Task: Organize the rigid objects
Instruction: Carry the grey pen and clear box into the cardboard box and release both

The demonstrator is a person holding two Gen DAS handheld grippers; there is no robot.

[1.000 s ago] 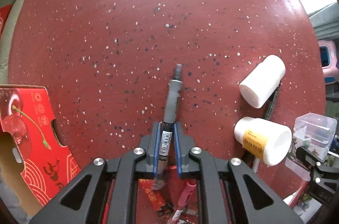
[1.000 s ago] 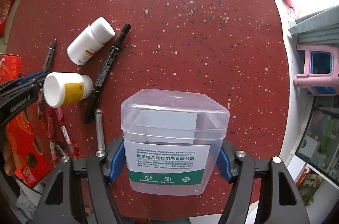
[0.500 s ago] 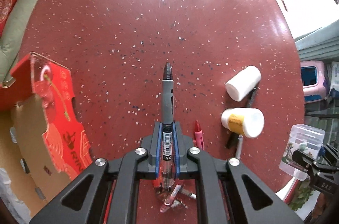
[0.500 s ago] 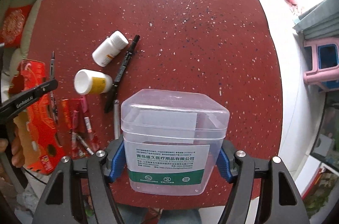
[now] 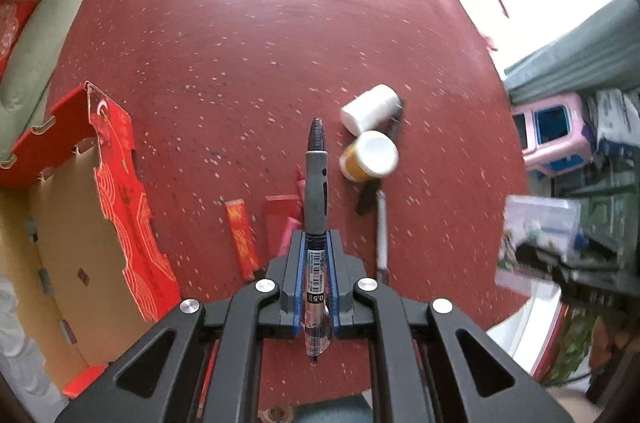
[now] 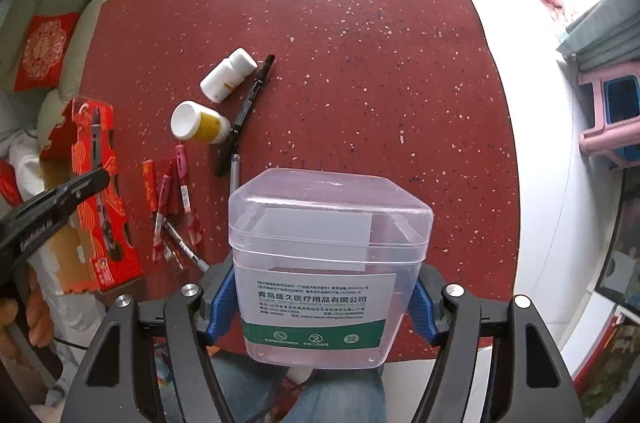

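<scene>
My left gripper [image 5: 315, 239] is shut on a pen [image 5: 316, 183] with a grey grip, held tip-forward high above the red speckled table [image 5: 240, 63]. In the right wrist view that pen [image 6: 96, 143] hangs over the open red carton [image 6: 96, 191], with the left gripper [image 6: 60, 199] behind it. My right gripper [image 6: 320, 295] is shut on a clear plastic box [image 6: 328, 223] with a white and green label, held above the table's near edge. Two white bottles [image 6: 228, 75] [image 6: 200, 123], a black marker [image 6: 248, 107] and red pens [image 6: 182, 183] lie on the table.
The red carton [image 5: 116, 191] stands open at the table's left edge, beside a green cushion [image 5: 36, 63]. A silver pen [image 5: 383, 231] and red packets [image 5: 240, 235] lie near the bottles [image 5: 370, 155]. A pink stool [image 6: 612, 111] sits off the right side. A person's legs show below.
Both grippers have risen, so the table's objects look smaller. The left gripper has carried the pen leftward over the red carton. The right gripper still holds the clear box.
</scene>
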